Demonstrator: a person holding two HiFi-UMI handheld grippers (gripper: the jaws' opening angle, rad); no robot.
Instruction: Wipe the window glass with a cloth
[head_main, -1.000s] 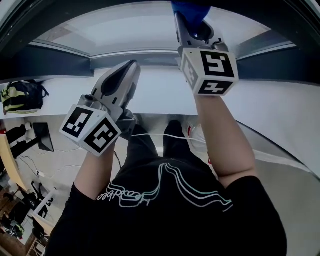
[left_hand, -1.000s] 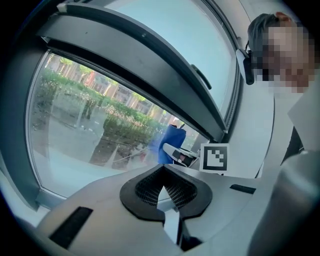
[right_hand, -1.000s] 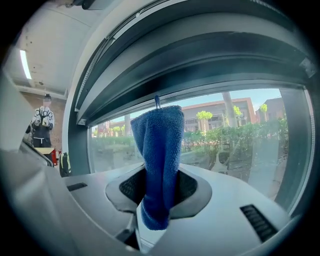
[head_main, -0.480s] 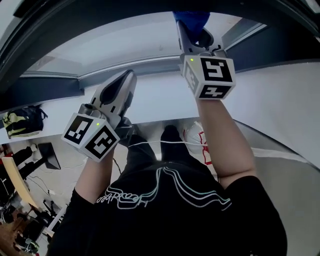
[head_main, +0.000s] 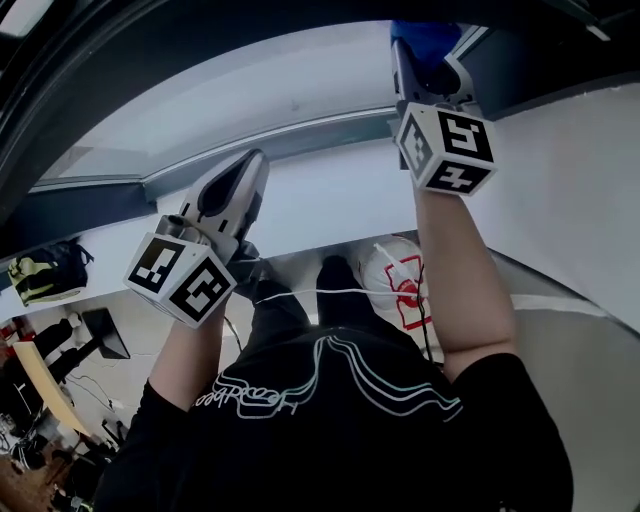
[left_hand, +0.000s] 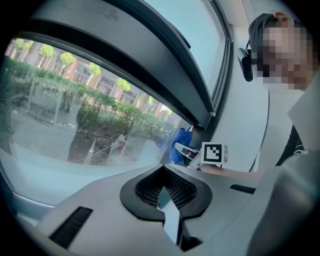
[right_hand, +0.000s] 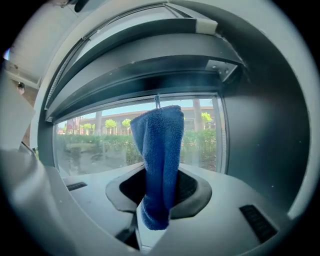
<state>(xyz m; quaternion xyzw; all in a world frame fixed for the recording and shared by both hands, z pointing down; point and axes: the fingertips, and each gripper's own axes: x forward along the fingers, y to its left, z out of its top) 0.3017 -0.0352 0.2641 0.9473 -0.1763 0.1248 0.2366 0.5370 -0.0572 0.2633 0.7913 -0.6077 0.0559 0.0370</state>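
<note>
The window glass (head_main: 250, 90) fills the top of the head view, pale and curved. My right gripper (head_main: 413, 48) is raised to its upper right corner, shut on a blue cloth (head_main: 424, 32) that touches the pane beside the dark side frame (head_main: 540, 60). In the right gripper view the blue cloth (right_hand: 161, 160) stands up from the shut jaws of my right gripper (right_hand: 154, 205), in front of the glass (right_hand: 95, 145). Lower left, my left gripper (head_main: 254, 162) is shut and empty, pointing at the sill. In the left gripper view my left gripper (left_hand: 164, 199) faces the glass (left_hand: 75, 125); the cloth (left_hand: 180, 145) shows beyond.
A white sill (head_main: 330, 200) runs under the pane. On the floor below are a white bag with red print (head_main: 400, 285), a white cable (head_main: 330, 292) and a dark backpack (head_main: 45, 272). A dark upper frame (right_hand: 150, 65) overhangs the glass.
The right gripper has carried the cloth to the right along the top of the glass, up to the side frame. The left gripper has hardly moved.
</note>
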